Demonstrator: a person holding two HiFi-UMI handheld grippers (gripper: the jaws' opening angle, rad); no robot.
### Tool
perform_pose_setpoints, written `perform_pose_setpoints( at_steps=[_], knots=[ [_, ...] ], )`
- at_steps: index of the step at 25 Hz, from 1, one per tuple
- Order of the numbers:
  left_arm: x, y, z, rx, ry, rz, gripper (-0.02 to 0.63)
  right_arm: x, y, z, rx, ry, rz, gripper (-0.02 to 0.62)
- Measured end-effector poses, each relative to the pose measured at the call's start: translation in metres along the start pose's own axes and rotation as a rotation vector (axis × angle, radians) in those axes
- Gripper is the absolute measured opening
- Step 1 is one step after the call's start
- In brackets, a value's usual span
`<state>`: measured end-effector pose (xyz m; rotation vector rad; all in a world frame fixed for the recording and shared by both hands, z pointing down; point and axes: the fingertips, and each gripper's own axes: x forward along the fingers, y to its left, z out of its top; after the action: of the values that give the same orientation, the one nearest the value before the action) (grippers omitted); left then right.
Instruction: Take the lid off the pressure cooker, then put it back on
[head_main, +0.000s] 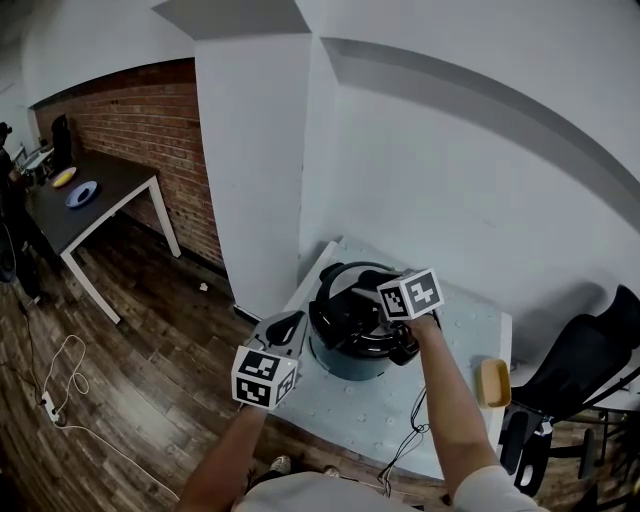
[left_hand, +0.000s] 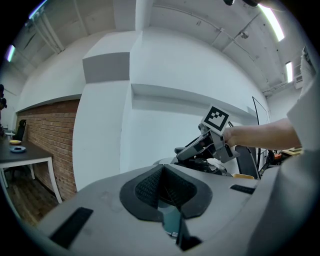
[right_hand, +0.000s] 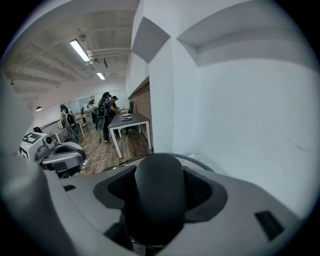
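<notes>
Item 1, nearest: we found the left tongs (head_main: 288, 322) with pads pressed together on nothing, hovering at 8 o'clock of the pressure cooker (head_main: 352, 352) and apart from it.

Item 2: the right tongs (right_hand: 159, 190) were clamped on the lid's black handle (right_hand: 160, 170). The lid (head_main: 345, 290) sat on the pot, as far as we could judge.

Risk, in our judgement: with the body unbraced, a twist could spin or drag the cooker across the worktop, and the rounded handle could slip from the pads.

Item 3: white worktop (head_main: 455, 330), with a tan object (head_main: 492, 382) at the cooker's 4 o'clock.

Beyond, we logged a black chair (head_main: 590, 360) at 3 o'clock, wooden floor (head_main: 130, 380), white pillar (head_main: 255, 170), and brick wall (head_main: 130, 115) and dark worktop (head_main: 95, 200) at 10 o'clock.
</notes>
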<state>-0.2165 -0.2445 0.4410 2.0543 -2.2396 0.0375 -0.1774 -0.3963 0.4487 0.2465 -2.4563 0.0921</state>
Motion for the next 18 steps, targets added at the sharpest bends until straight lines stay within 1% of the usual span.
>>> perform_pose_setpoints(
  at_steps=[5, 6, 8, 14, 18],
  knots=[
    [-0.002, -0.002, 0.007, 0.008, -0.006, 0.005, 0.012, 0.001, 0.003, 0.000, -0.004, -0.001, 0.002, 0.300],
    [-0.002, -0.003, 0.009, 0.011, -0.007, 0.002, 0.012, -0.001, 0.005, 0.002, -0.001, -0.014, 0.010, 0.329],
    [-0.003, -0.005, 0.012, 0.018, -0.009, -0.005, 0.012, -0.008, 0.006, 0.011, 0.004, -0.072, 0.010, 0.405],
    [0.001, -0.010, 0.015, 0.023, -0.015, -0.031, 0.012, -0.045, 0.003, 0.049, -0.019, -0.308, -0.044, 0.403],
    [0.005, -0.014, 0.020, 0.027, -0.025, -0.057, 0.012, -0.067, 0.001, 0.058, -0.007, -0.406, -0.086, 0.374]
  ],
)
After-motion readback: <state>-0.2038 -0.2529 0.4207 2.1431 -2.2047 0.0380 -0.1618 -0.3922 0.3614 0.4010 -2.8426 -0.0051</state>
